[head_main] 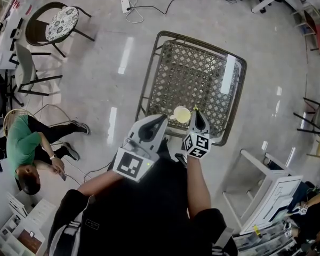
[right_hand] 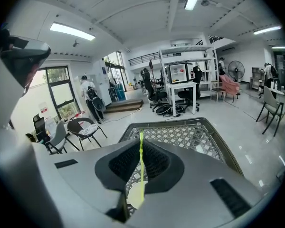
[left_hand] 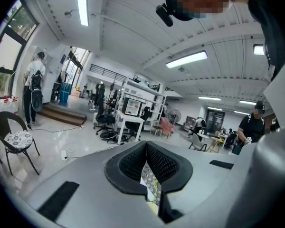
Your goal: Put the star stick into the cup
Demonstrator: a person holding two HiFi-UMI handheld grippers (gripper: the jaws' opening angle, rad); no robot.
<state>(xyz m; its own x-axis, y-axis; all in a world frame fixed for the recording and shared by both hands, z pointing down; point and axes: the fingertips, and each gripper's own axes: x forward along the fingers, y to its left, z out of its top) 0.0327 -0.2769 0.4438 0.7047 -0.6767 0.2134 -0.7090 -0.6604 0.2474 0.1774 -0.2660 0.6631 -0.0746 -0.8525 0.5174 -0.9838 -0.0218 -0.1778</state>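
Stick (right_hand: pixel 141 170): thin, straight and yellow-green, pinched between the pads of the right gripper (right_hand: pixel 141 148). It runs out past the jaw tips and back under them. No star end can be made out.
Right gripper: clenched on the stick and tilted down over the near edge of the worktop (head_main: pixel 192 73).
Cup (right_hand: pixel 133 197): a pale yellow round mouth, seen from above just under the right gripper. In the right gripper view the stick's near end lies across the mouth; I cannot tell whether it is inside the cup.
Left gripper (left_hand: pixel 146 148): its ribbed black pads are pressed together with nothing between them. In the head view it sits just left of the cup.
Worktop: a dark metal lattice with diamond holes and a rounded rim, set on a glossy pale floor (head_main: pixel 112 63).
Around: a white strip (head_main: pixel 229 73) lies at the worktop's far right, well apart from the cup. A chair (head_main: pixel 58 23) with a patterned cushion and a seated person (head_main: pixel 24 143) are off to the left. Nothing lies between the grippers and the cup.
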